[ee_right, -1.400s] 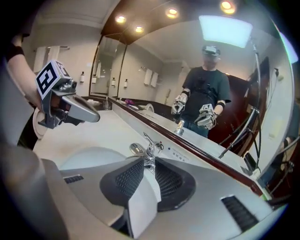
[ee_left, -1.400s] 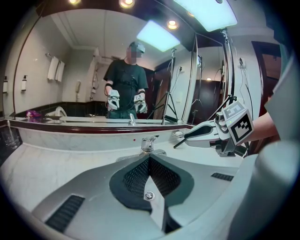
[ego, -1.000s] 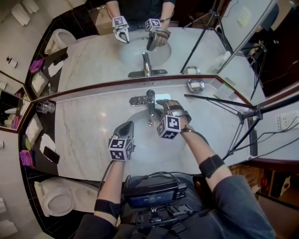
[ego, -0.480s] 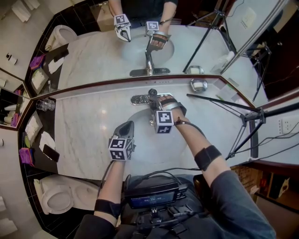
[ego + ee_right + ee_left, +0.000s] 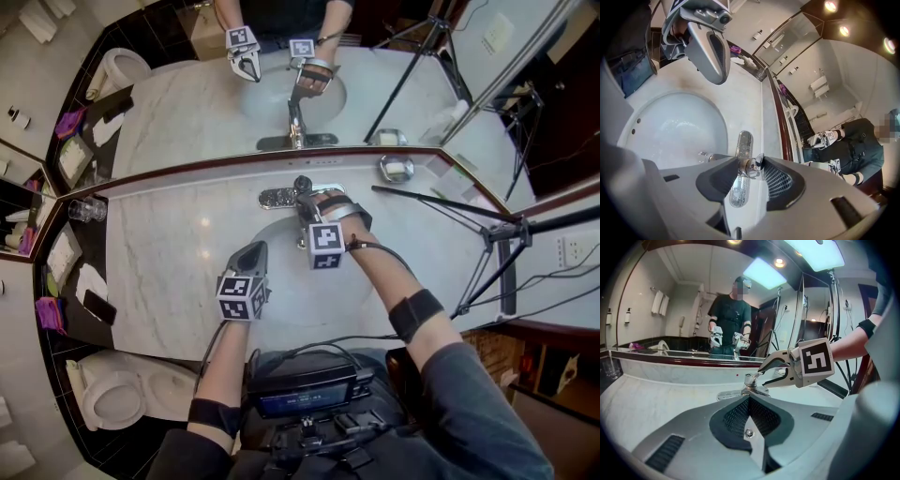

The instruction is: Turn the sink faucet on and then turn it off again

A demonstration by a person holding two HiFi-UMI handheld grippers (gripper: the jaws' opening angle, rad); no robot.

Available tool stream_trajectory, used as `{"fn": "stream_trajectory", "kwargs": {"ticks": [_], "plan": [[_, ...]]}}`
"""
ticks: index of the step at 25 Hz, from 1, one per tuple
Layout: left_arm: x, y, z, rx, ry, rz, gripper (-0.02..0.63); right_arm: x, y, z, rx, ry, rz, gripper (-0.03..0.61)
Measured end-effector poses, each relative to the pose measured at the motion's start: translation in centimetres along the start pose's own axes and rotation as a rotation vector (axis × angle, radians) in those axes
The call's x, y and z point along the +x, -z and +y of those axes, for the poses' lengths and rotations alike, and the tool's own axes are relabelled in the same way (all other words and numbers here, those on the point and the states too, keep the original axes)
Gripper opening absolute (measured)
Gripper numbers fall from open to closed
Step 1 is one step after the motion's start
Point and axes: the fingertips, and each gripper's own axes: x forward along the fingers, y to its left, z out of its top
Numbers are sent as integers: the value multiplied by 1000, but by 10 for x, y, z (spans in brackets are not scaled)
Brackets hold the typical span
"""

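The chrome faucet stands at the back of the white sink basin, its handle on top. My right gripper reaches down onto that handle. In the right gripper view the handle sits between the two pads, and both pads touch it. These jaws have just been closing around it. The left gripper view shows the right gripper pinching the faucet top. No water shows at the spout. My left gripper is shut and empty, held still over the basin's front left rim.
A mirror runs along the back of the marble counter. A metal soap dish sits at the back right and a glass at the far left. A tripod stands to the right. A toilet is at lower left.
My right gripper has moved left from beside the spout onto the faucet handle and rolled, and its jaws have narrowed around it. The left gripper has not moved.
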Motion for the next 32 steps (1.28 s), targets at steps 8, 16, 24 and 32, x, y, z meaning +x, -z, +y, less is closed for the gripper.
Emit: {"fn": "stream_trajectory", "kwargs": {"ticks": [8,16,24,32], "plan": [[-1,0,0,-3,0,-4,0,2,-4,26,-52,-61,21,166],[-4,1,2,-5,-6,-6,0,5,-3,37,-58,-82,48,161],[-6,1,2,0,-9,-7,0,5,-2,38,-64,-65,61,161],[-9,-3,1,12,-13,-13,0,-3,0,37,18,-43,50,164]]}}
